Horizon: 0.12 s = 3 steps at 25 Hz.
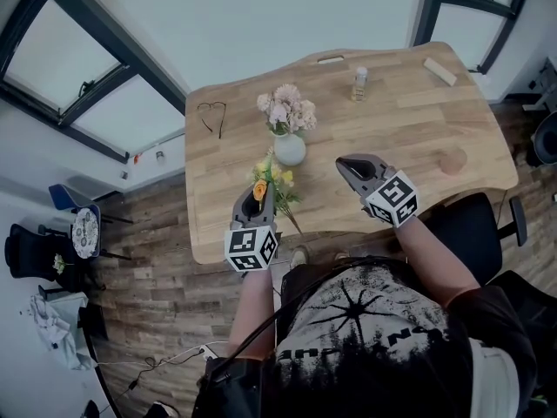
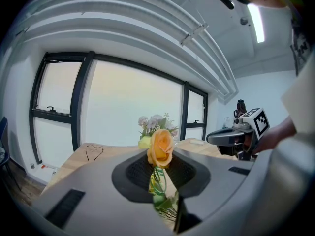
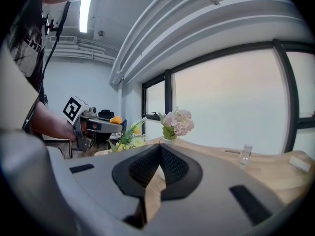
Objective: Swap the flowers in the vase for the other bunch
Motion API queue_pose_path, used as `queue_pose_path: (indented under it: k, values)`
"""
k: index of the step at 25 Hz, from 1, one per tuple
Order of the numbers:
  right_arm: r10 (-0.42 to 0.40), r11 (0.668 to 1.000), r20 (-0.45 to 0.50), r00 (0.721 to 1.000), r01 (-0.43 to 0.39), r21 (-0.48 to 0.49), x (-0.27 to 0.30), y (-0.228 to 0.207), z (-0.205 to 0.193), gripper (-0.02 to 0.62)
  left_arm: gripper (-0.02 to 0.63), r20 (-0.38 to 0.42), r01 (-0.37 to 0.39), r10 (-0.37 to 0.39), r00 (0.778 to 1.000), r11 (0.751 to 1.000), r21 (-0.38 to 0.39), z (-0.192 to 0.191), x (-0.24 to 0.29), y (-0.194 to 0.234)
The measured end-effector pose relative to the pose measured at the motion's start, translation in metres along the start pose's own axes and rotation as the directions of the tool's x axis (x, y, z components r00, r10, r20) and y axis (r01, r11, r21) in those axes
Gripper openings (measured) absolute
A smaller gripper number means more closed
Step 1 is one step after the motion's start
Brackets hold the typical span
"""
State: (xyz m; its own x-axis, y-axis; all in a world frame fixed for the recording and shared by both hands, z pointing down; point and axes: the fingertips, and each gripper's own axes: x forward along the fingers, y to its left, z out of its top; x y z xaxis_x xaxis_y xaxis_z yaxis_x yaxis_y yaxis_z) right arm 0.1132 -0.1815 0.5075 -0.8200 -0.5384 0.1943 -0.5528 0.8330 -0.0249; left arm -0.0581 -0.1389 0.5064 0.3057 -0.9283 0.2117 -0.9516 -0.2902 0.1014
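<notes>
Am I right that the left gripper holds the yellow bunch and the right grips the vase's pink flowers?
No: the right gripper view shows the right gripper shut on nothing, apart from the pink flowers in the vase. The left gripper does hold the yellow bunch.

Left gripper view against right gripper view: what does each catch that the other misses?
Left only: a wire heart, and the stems pinched in the left gripper. Right only: a small bottle, a pale block, and the right gripper shut on nothing. Both: the pink flowers, the yellow bunch and the table.
</notes>
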Motion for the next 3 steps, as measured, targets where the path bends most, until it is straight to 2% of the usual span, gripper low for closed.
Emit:
queue_pose_path:
  k: [3]
  values:
    - [0.000,1.000,-0.013,1.000,0.000,0.001,0.0017,-0.0001,-0.0046,0.017,0.072,0.001,0.004,-0.004,1.000,1.000,0.002,0.0013,0.0003,-0.0010]
